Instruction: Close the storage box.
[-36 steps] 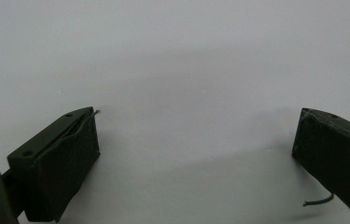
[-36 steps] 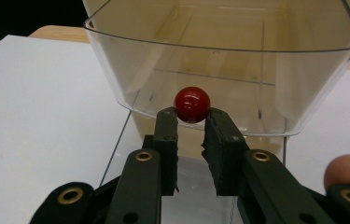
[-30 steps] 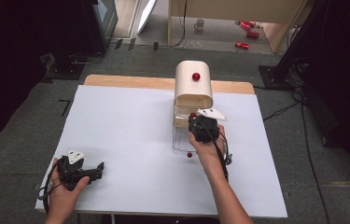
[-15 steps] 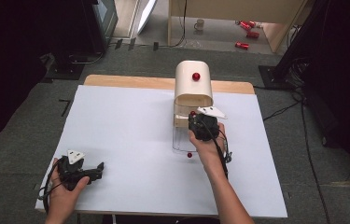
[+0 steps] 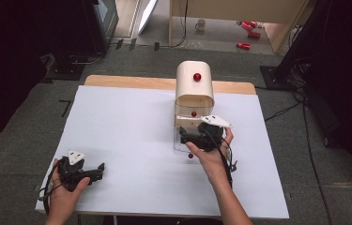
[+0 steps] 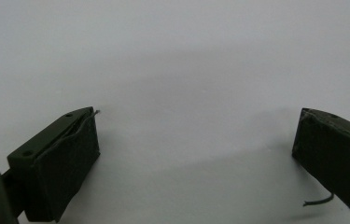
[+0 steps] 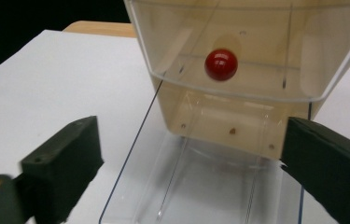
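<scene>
Working claw: right claw [image 7: 191, 128] is standing wide at the open front of the cream box [image 5: 195, 86]; its jaws have just been opening, and nothing is being pinched between them.
Item in question: red ball [image 7: 220, 64] is sitting behind the clear upper wall of the cream box's front, apart from both jaws.
Bearing from claw: the ball is lying straight ahead of the right claw and higher than its jaws, slightly toward the right-hand jaw in the right gripper view.
Barrier: the clear wall is standing between the claw and the ball, so I judge that a straight reach forward is being blocked; any approach is having to go around or under that wall.
Clear flat panel [image 7: 210, 186]: it is lying on the bench [image 5: 131, 126] in front of the cream box, running out from the box's foot and passing beneath the gap between the right jaws.
Long axis: the ball is round, so no grip direction is being favoured.
Small red bead [image 5: 190, 155]: it is lying at the panel's edge farthest from the cream box, beside the right hand [image 5: 211, 159].
Idle claw: left claw [image 6: 196, 114] is resting wide and empty over bare bench, well apart from the cream box.
Nearer hand: the right hand is by far the closer to the cream box.
</scene>
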`<state>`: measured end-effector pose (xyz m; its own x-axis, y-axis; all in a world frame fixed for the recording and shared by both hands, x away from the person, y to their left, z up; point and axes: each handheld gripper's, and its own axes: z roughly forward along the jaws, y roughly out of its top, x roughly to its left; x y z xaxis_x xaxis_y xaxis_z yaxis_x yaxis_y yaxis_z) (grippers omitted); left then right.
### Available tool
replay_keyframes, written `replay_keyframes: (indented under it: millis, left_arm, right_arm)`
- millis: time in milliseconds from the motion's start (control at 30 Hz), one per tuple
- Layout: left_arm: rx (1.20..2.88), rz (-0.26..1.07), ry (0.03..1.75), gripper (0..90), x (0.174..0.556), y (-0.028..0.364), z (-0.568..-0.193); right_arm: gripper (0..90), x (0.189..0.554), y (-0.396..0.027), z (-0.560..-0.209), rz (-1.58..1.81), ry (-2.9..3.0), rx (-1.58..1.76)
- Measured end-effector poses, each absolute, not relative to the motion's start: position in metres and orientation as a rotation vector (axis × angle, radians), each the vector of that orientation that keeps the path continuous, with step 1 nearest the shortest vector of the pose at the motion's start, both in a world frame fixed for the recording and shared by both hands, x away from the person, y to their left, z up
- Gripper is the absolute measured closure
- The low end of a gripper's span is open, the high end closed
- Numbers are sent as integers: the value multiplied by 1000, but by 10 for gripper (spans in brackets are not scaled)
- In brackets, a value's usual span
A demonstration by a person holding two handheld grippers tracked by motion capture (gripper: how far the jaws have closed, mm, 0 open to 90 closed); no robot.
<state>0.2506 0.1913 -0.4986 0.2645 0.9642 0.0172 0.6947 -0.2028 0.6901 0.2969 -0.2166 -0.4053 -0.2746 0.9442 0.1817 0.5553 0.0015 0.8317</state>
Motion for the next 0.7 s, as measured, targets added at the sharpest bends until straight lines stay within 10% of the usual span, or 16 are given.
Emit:
replay_keyframes:
  millis: [700]
  left_arm:
    - [1976,616,1495,4,251,191,-499]
  right_arm:
    - [69,245,-220,-441,1129,1862,1593]
